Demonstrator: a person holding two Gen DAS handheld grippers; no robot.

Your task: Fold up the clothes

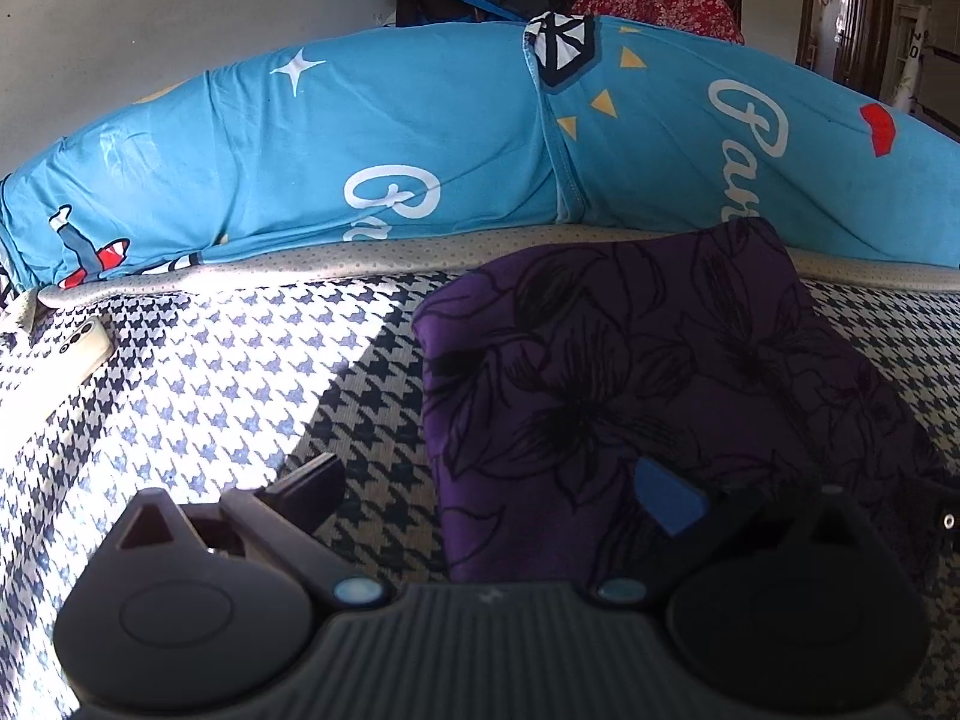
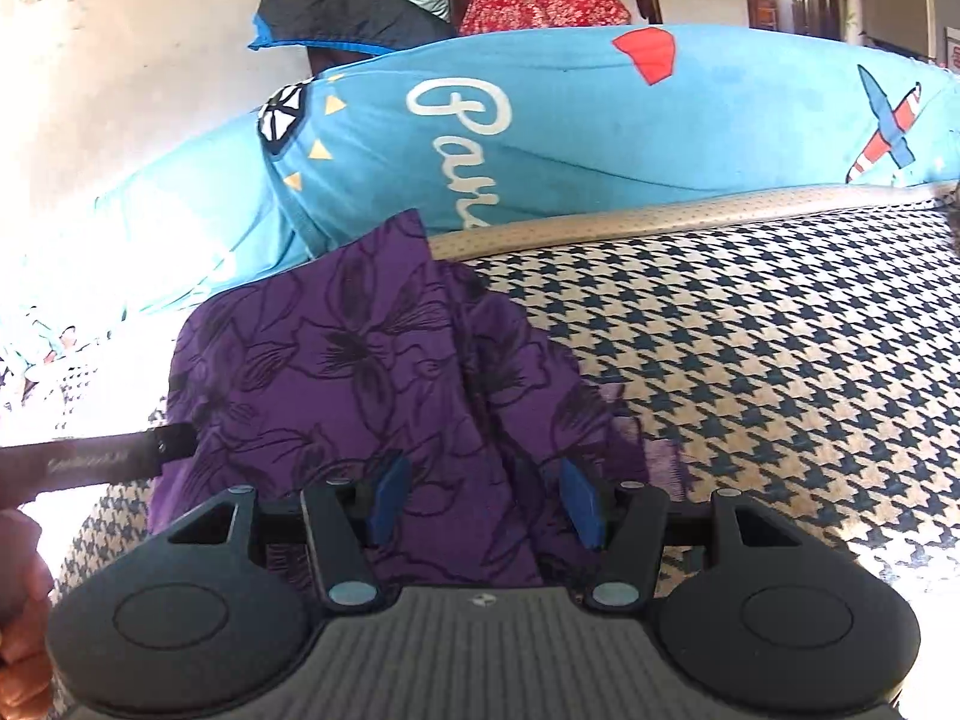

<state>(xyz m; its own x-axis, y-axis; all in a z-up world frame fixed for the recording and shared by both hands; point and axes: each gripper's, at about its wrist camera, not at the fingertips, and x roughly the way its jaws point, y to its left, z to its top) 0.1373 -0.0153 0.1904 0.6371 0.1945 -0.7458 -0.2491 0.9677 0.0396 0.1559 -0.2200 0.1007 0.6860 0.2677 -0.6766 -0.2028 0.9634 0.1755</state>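
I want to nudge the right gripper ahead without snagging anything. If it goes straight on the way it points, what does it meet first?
The right gripper, open, already has the folded purple floral garment between its fingers, so it would push into that cloth first. Beyond lies the blue printed bolster; depth is unclear.

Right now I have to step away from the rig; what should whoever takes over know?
Left gripper: open, empty, at the left edge of the purple floral-print garment.
Right gripper: open, fingers straddling the garment's near edge, not clamped.
The garment lies folded into a compact stack on the houndstooth bedcover, against the blue printed bolster.
Left: its right side looks loose and bunched, so tidy it or fold once more.
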